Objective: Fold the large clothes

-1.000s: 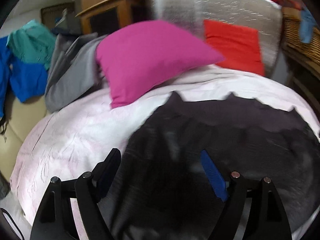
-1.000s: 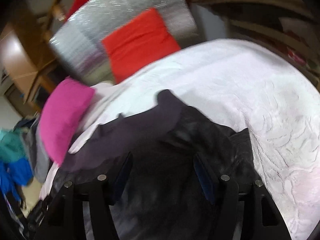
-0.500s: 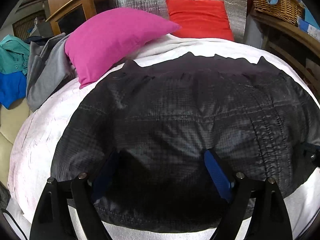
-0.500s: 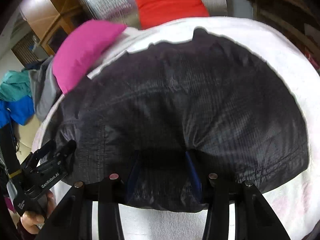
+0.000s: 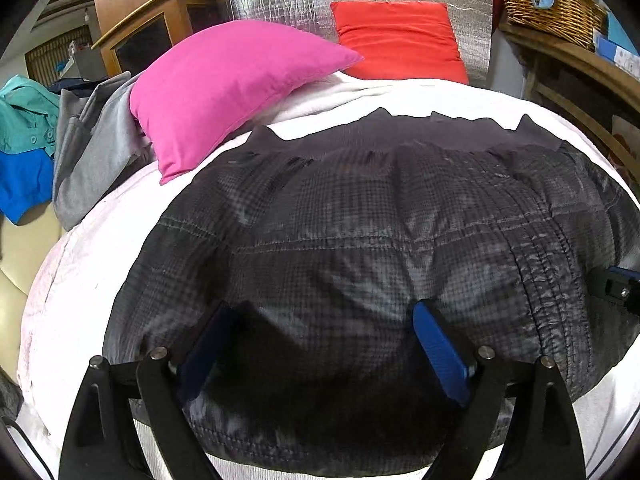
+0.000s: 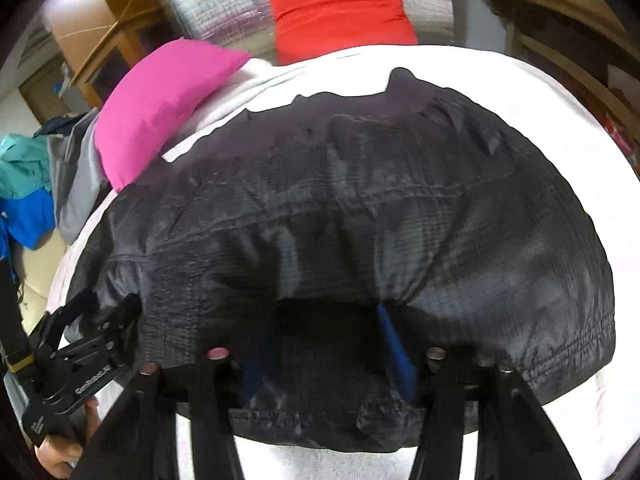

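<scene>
A large black quilted jacket (image 5: pixel 380 232) lies spread flat on a white bed cover (image 5: pixel 80 272); it also shows in the right wrist view (image 6: pixel 360 208). My left gripper (image 5: pixel 320 344) is open, its blue-padded jaws wide apart over the jacket's near hem. My right gripper (image 6: pixel 328 344) is partly open, its jaws standing on either side of a raised fold of the jacket near the hem. The left gripper also shows in the right wrist view (image 6: pixel 80 360), held by a hand at the jacket's left edge.
A pink pillow (image 5: pixel 228 88) and a red pillow (image 5: pixel 396 40) lie at the head of the bed. Grey, teal and blue clothes (image 5: pixel 80 148) are piled at the left. A wicker basket (image 5: pixel 552 0) sits on a wooden shelf at the right.
Both grippers pulled back toward the near hem. The jacket went from bunched to spread flat. The right gripper's jaws have narrowed.
</scene>
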Demonstrator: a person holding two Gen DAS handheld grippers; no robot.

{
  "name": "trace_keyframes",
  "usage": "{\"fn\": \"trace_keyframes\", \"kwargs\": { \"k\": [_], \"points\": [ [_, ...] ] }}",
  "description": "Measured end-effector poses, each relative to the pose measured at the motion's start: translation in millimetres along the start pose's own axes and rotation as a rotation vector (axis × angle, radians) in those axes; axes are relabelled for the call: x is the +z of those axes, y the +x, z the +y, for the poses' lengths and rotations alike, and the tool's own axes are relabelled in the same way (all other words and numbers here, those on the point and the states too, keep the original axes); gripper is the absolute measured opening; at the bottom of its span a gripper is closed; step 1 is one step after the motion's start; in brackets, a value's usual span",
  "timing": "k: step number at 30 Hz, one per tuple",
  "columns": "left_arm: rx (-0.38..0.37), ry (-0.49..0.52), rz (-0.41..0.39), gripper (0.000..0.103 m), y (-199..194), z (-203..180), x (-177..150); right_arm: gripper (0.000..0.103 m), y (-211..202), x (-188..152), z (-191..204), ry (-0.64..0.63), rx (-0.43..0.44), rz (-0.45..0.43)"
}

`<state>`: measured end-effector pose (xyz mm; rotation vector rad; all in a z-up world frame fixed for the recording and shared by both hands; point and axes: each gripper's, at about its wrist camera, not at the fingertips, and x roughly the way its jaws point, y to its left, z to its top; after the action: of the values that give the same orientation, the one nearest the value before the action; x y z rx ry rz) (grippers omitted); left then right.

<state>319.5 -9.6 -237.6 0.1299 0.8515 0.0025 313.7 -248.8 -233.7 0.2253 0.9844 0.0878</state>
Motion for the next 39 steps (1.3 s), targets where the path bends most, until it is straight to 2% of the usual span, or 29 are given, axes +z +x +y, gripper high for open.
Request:
{"fn": "trace_keyframes", "kwargs": {
  "k": [2,4,7,9,12,16,17,19,22,25,27,29,30,32,34,37,39],
  "points": [
    [-0.001,0.008,-0.003,0.093,1.3,0.1,0.5,0.058,-8.2,3.3,-2.8,0.024,0.040,-0.027],
    [-0.003,0.010,-0.005,0.093,1.4,0.3,0.3,0.058,-22.1,7.5,-10.5,0.055,0.054,-0.091],
    [-0.004,0.011,-0.006,0.093,1.6,0.1,0.4,0.058,-37.4,14.1,-30.5,0.102,-0.012,-0.163],
    [0.000,0.011,-0.007,0.094,1.5,-0.7,0.3,0.058,-34.2,15.4,-48.8,0.171,-0.040,-0.134],
    [0.002,0.010,-0.009,0.094,0.7,-2.1,-0.1,0.055,-10.1,14.2,-74.8,0.262,-0.054,-0.026],
    [0.008,0.005,-0.008,0.094,-2.2,-1.0,1.0,0.054,-18.0,15.2,-68.8,0.224,-0.061,-0.047],
    [0.019,0.003,-0.019,0.094,-6.6,1.8,3.1,0.054,-22.3,14.4,-70.5,0.239,-0.042,-0.060],
    [0.064,0.000,-0.096,0.094,-23.4,14.1,9.3,0.054,-34.4,13.4,-77.3,0.269,-0.014,-0.111],
    [0.145,-0.040,-0.187,0.094,-41.7,46.6,16.2,0.054,-53.9,12.1,-92.5,0.300,-0.060,-0.205],
    [0.178,-0.126,-0.149,0.094,-32.5,84.7,17.6,0.054,-57.0,10.9,-113.7,0.352,-0.025,-0.203],
    [0.130,-0.195,-0.024,0.094,-4.7,110.3,15.1,0.052,-45.8,9.8,-119.6,0.380,0.000,-0.156],
    [0.110,-0.217,0.108,0.094,26.2,120.4,10.0,0.049,-32.4,11.4,-123.5,0.391,-0.018,-0.104],
    [0.096,-0.221,0.130,0.095,34.3,121.6,7.8,0.048,-24.5,11.7,-125.3,0.394,-0.033,-0.072],
    [0.090,-0.225,0.121,0.095,37.4,121.1,7.8,0.048,-19.3,12.9,-124.8,0.392,-0.043,-0.054],
    [0.118,-0.199,0.110,0.095,29.8,117.0,9.7,0.048,-23.8,15.0,-119.5,0.380,-0.056,-0.079],
    [0.146,-0.209,0.067,0.095,12.6,115.8,10.1,0.049,-39.8,17.0,-109.7,0.348,-0.048,-0.164],
    [0.167,-0.226,0.005,0.095,-1.0,119.4,12.2,0.049,-48.6,24.0,-102.5,0.309,-0.071,-0.234]
  ]
}}
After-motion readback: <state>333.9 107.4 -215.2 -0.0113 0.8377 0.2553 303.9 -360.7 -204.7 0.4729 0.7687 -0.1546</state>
